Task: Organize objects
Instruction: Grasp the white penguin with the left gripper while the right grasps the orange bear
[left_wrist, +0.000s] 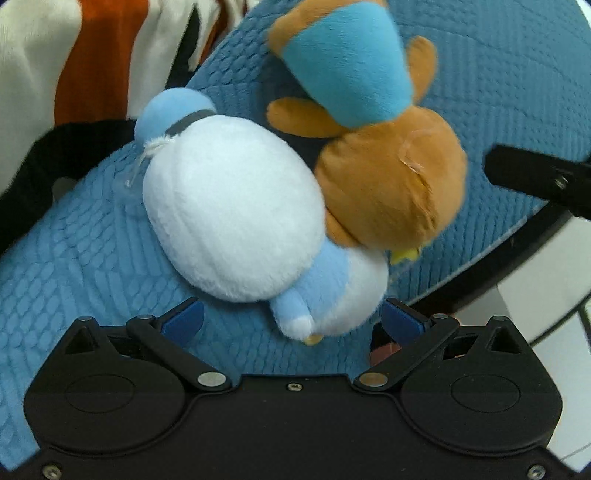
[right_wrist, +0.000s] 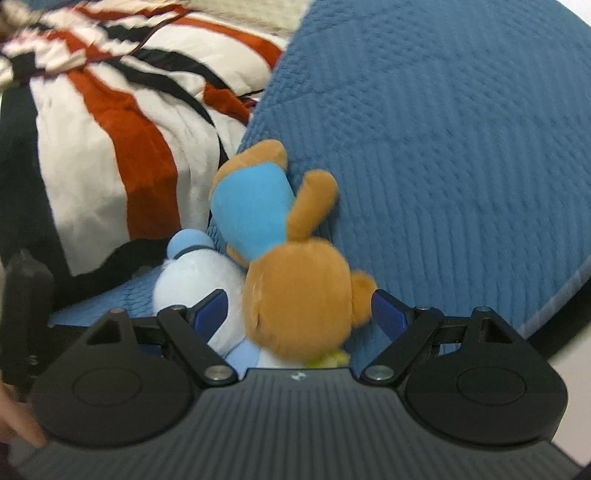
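Jaws spread on both grippers; brown bear plush (right_wrist: 295, 299) touching white plush (left_wrist: 232, 210) on blue quilt (right_wrist: 443, 166).

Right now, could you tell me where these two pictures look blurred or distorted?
Left wrist view: the brown plush bear in the blue shirt is motion-smeared, the white and pale-blue plush toy sharper. Right wrist view: the striped orange, white and black blanket smears top left. Both bow the blue quilted cover.

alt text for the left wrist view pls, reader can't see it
Two plush toys lie touching on a blue quilted cushion: a white and light-blue plush in the middle and a brown bear in a blue shirt to its right. The left gripper is open, its blue fingertips either side of the white plush's lower end. A striped blanket shows top left.
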